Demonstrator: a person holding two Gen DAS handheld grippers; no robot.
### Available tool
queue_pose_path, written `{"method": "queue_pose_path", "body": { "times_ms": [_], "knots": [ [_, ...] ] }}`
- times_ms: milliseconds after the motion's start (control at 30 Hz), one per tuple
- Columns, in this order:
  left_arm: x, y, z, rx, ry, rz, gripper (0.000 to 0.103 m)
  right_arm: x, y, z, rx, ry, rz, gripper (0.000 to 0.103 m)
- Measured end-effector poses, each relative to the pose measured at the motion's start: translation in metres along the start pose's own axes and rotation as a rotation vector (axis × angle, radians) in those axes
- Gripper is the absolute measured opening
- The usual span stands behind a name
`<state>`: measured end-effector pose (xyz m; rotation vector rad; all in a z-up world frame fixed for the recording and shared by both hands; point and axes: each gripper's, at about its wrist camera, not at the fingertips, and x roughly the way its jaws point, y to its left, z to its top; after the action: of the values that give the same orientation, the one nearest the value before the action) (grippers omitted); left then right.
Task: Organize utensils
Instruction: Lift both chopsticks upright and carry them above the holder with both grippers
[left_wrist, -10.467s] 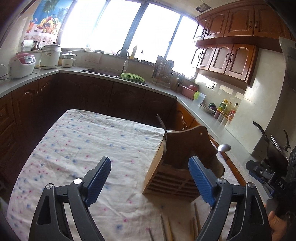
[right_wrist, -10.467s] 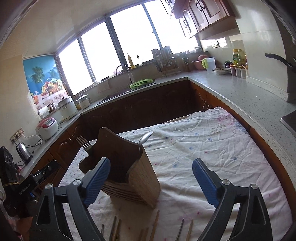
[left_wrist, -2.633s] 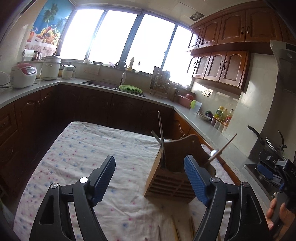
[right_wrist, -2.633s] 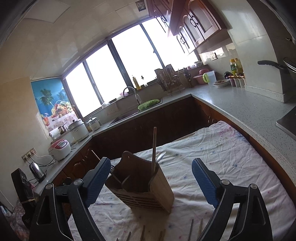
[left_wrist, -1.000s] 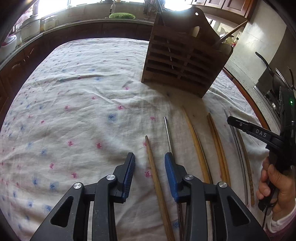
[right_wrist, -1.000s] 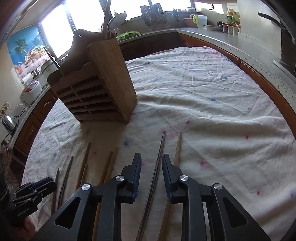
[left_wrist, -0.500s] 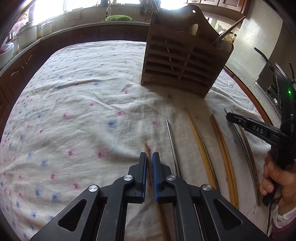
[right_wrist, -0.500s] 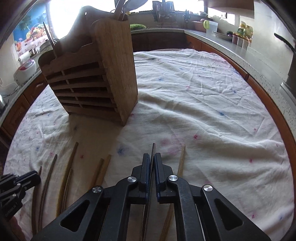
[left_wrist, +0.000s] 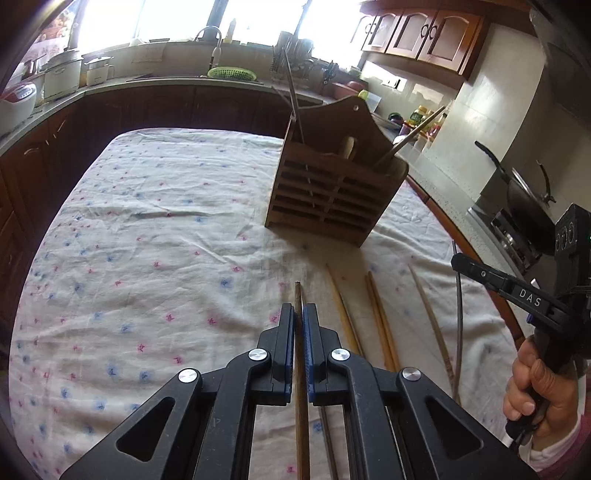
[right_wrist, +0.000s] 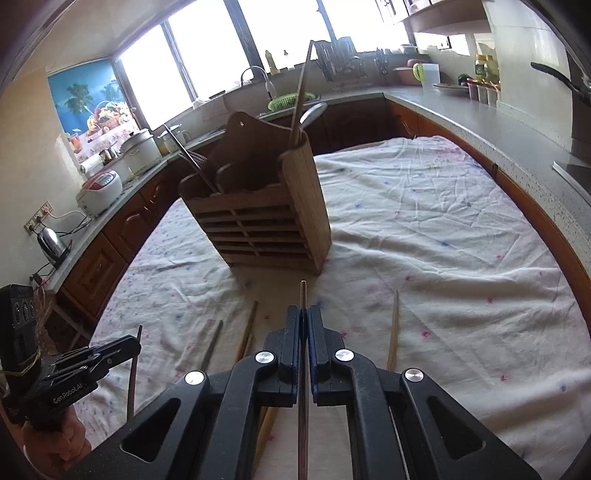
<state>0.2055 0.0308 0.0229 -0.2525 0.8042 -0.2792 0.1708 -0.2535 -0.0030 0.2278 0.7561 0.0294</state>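
Short of the wooden holder (left_wrist: 332, 181), left gripper (left_wrist: 299, 314) clamps a wooden chopstick (left_wrist: 298, 295), right gripper (right_wrist: 303, 314) a metal one (right_wrist: 303, 291). Risk: thin sticks pivoting, missing slots.

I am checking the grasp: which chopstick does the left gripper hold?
The brown wooden chopstick, clamped between the left gripper pads; the others lie loose on the cloth.

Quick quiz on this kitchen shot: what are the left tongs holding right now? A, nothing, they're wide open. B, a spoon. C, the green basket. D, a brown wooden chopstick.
D: the left tongs are shut on a brown wooden chopstick that sticks out past their blue pads, pointing toward the wooden utensil holder on the cloth.
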Motion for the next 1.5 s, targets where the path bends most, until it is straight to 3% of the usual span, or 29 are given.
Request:
{"method": "queue_pose_path", "body": {
  "times_ms": [333,533,1133,1500],
  "knots": [
    [-0.093,-0.005,0.004,0.037,-0.171,-0.053,0.003,-0.065,0.024,0.021,-0.03,-0.158,0.068,0.004],
    [-0.116,-0.001,0.005,0.033,-0.232,-0.067,0.002,-0.086,0.032,0.037,-0.045,-0.234,0.08,0.004],
    [-0.109,0.004,0.044,0.016,-0.323,-0.078,0.002,-0.089,0.028,0.061,-0.038,-0.301,0.078,0.004],
    [-0.096,0.0,0.095,0.043,-0.441,-0.08,0.002,-0.09,0.027,0.109,-0.026,-0.406,0.069,0.004]
  ]
}}
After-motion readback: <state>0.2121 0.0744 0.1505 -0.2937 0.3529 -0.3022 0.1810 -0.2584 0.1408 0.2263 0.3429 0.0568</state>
